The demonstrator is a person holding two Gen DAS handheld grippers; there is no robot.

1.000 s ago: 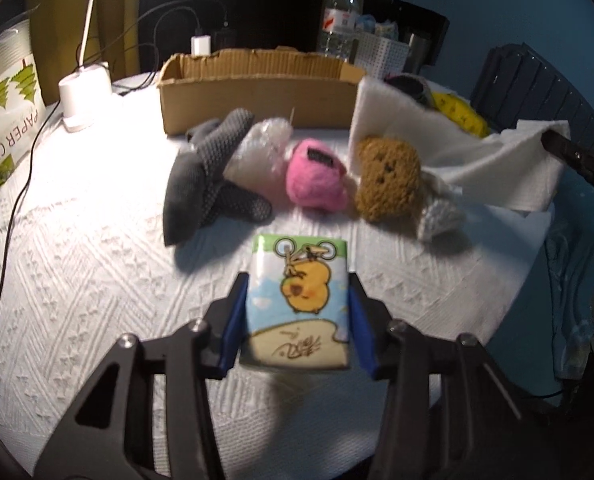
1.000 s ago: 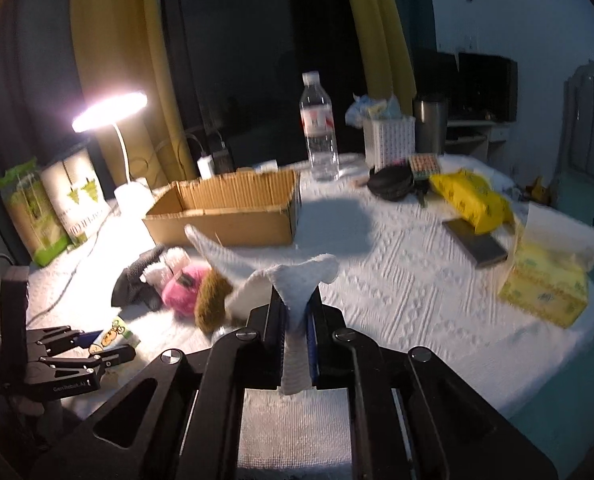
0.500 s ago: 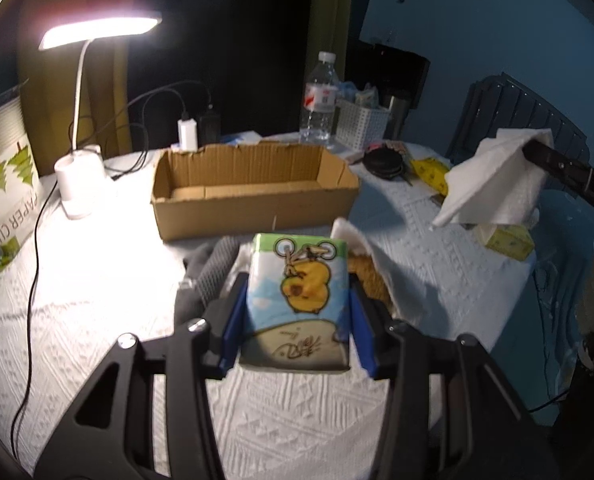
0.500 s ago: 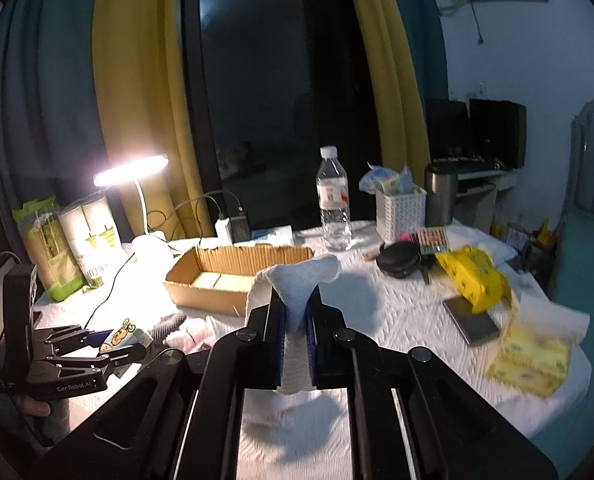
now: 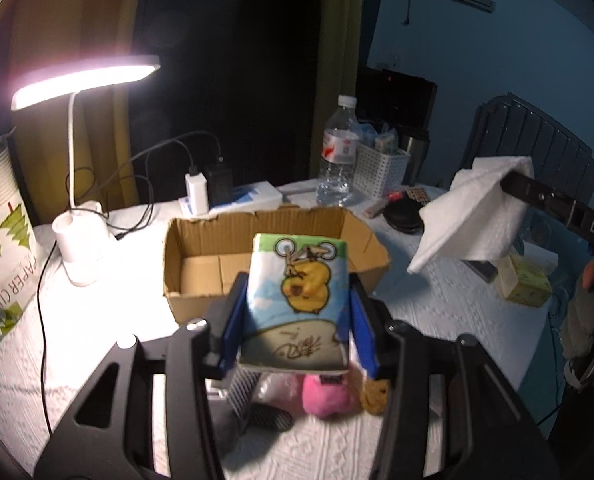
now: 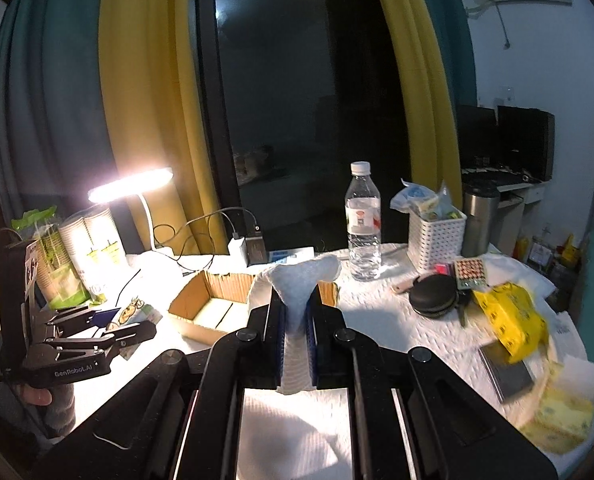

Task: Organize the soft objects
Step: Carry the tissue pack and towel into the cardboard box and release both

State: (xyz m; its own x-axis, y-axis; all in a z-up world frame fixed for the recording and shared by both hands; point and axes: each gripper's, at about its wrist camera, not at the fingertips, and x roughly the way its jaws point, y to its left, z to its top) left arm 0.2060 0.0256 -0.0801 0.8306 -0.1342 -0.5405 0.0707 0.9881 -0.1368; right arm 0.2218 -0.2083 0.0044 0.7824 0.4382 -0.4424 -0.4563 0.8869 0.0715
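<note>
Two grippers, each loaded, above one round table under a white embossed tablecloth [image 5: 77, 344].

Item: open brown corrugated cardboard box [image 5: 201, 248], shallow, flaps up, standing on the cloth beyond the left gripper; its floor shows bare where visible. By judgement it is the destination for the soft goods, which would explain why both loads are held raised and facing it.

Item: white folded paper towel [image 5: 473, 220], pinched in the closed fingers of the right gripper [image 6: 296, 320]. It hangs free in the air, well right of the box, one corner drooping. In the right wrist view the towel rises between the blue pads and blocks part of the box behind it.

Item: soft pocket tissue pack printed with a yellow cartoon duck on a bicycle [image 5: 297, 300], clamped by its two long sides in the left gripper [image 5: 297, 312], fingers shut against it. It is held upright, off the table, in line with the box's near wall.

Items left on the cloth, largely hidden beneath the pack and fingers: pink plush toy [image 5: 329, 396]; brown fuzzy toy [image 5: 375, 392], only an edge visible; dark grey dotted glove [image 5: 253, 404], partly cut off; a pale crinkled thing between them, not identifiable.

Background, not task goods: lit white desk lamp [image 5: 85, 80], clear plastic water bottle [image 5: 339, 152], white lattice basket [image 5: 381, 168]. Objects at the right edge of the right wrist view are motion-blurred.
</note>
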